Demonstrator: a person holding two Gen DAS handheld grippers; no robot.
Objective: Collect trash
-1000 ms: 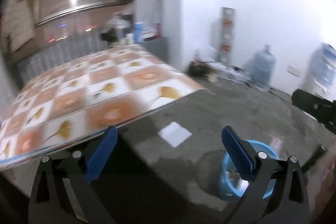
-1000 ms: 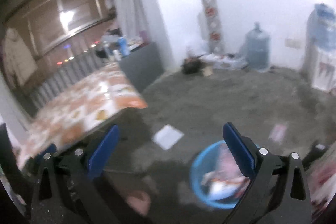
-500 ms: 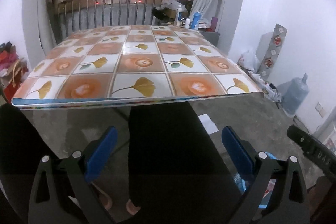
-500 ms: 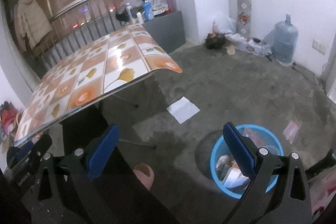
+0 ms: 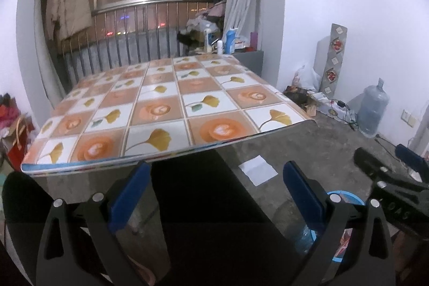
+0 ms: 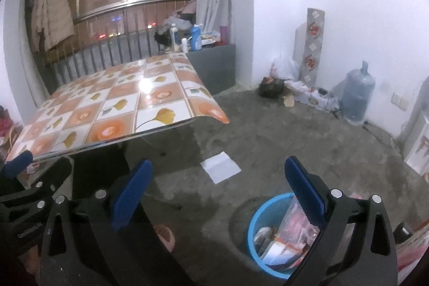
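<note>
Both the left gripper (image 5: 217, 192) and right gripper (image 6: 218, 192) are held spread and empty, now raised higher than before, above the round blue plastic trash bucket (image 6: 257, 240) and the white paper sheet (image 6: 220, 170) left on the concrete floor (image 6: 295, 141).

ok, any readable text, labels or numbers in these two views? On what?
Nothing can be quoted; no text is legible.
Right gripper: raised lettering on its body, too blurred to read.
Left gripper: raised lettering on its body, also blurred.
Bottles on the ledge: labels too small.
Wrappers in the blue bin: print blurred.
</note>
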